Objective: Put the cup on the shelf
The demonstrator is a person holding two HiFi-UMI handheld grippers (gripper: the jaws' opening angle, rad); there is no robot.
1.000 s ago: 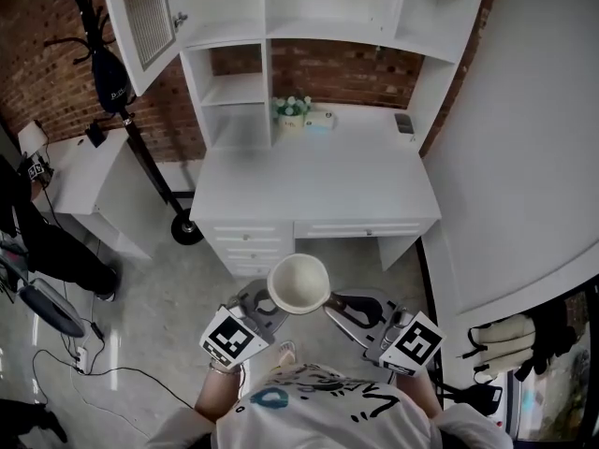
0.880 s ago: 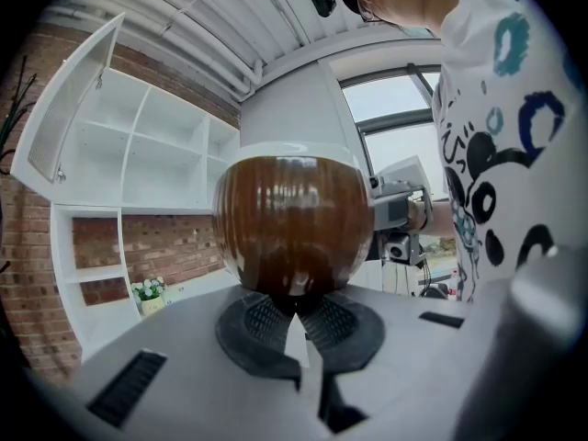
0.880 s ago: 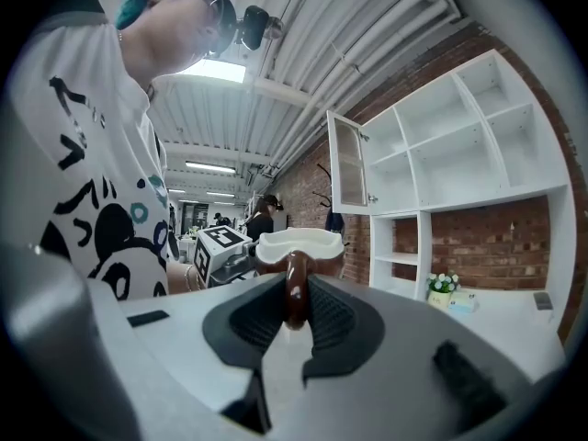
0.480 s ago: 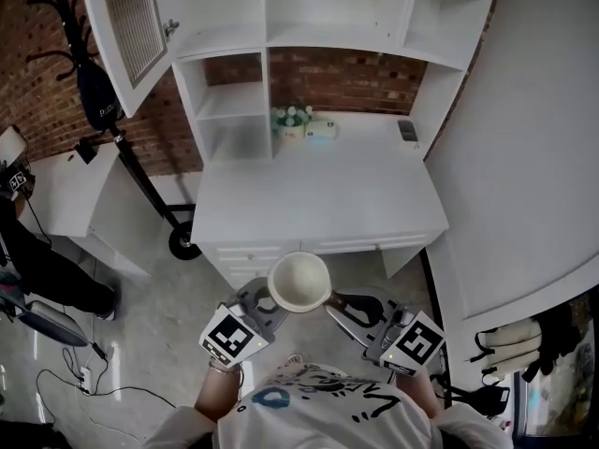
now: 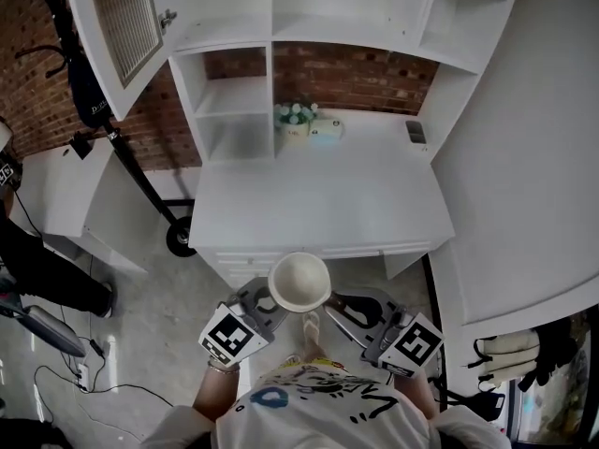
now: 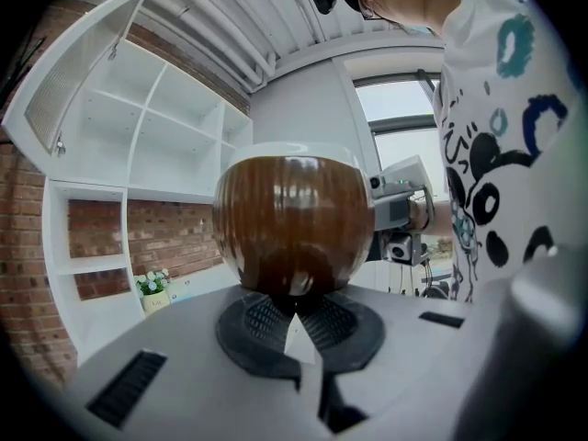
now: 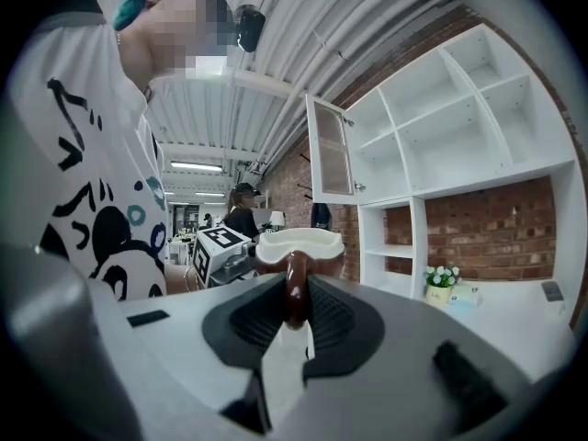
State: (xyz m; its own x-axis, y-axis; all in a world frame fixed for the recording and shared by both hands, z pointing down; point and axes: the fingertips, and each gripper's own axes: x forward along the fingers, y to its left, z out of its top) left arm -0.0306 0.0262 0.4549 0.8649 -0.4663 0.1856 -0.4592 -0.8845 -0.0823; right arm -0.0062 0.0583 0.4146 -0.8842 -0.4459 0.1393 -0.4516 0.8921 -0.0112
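In the head view a cup (image 5: 299, 282), cream inside and glossy brown outside, is held in the air in front of the white desk (image 5: 318, 195). My left gripper (image 5: 268, 303) is shut on its lower body from the left. My right gripper (image 5: 335, 305) is shut on its handle from the right. The left gripper view shows the brown cup (image 6: 294, 232) standing upright right above my shut left gripper (image 6: 296, 303). In the right gripper view the cup's brown handle (image 7: 294, 288) is pinched in my right gripper (image 7: 294, 309). White open shelves (image 5: 234, 110) rise behind the desk.
A small flower pot (image 5: 295, 120) and a pale box (image 5: 326, 129) stand at the desk's back; a dark small object (image 5: 416, 131) lies at its right. An open cabinet door (image 5: 117, 17) juts out upper left. A black coat stand (image 5: 140, 171), a side table (image 5: 70, 190) and floor cables (image 5: 65, 372) are left.
The desk and shelves have shifted slightly in the head view as the person steps; a foot now shows under the cup. Both grippers keep the same hold on the cup.
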